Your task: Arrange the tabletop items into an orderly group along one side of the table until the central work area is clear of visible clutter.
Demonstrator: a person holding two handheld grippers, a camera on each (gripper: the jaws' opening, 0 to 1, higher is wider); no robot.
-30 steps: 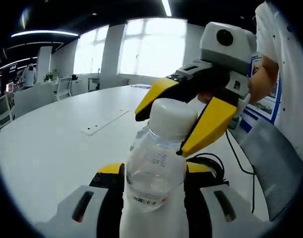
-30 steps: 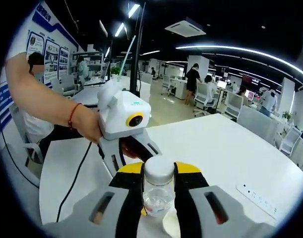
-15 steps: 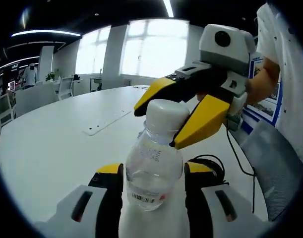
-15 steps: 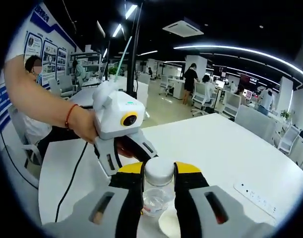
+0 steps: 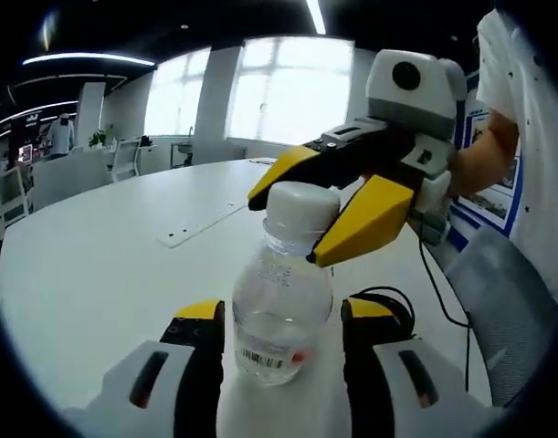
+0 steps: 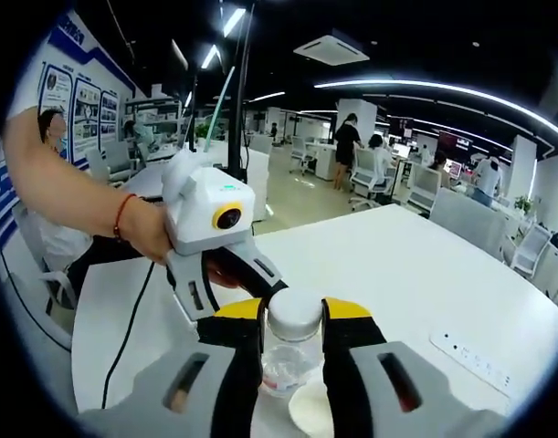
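A clear plastic bottle (image 5: 280,306) with a white cap (image 5: 300,204) stands up between my left gripper's (image 5: 283,319) yellow-tipped jaws, which press its lower body. My right gripper (image 5: 292,226) reaches in from the right, and its yellow jaws close around the cap. In the right gripper view the cap (image 6: 294,313) sits tight between my right gripper's (image 6: 293,315) jaws. Just behind the bottle there, a hand holds the left gripper (image 6: 237,287). The bottle is held over the white table (image 5: 96,255).
A flat socket strip (image 5: 201,224) lies in the tabletop (image 6: 397,274), also seen as the strip (image 6: 475,356). A black cable (image 5: 388,297) runs near the table edge beside a grey chair (image 5: 498,292). A small white round object (image 6: 306,412) lies below the bottle. Desks and people fill the office behind.
The bottle has leaned slightly, its cap shifting left in the left gripper view. The right gripper turned a little with the cap. Both grips hold.
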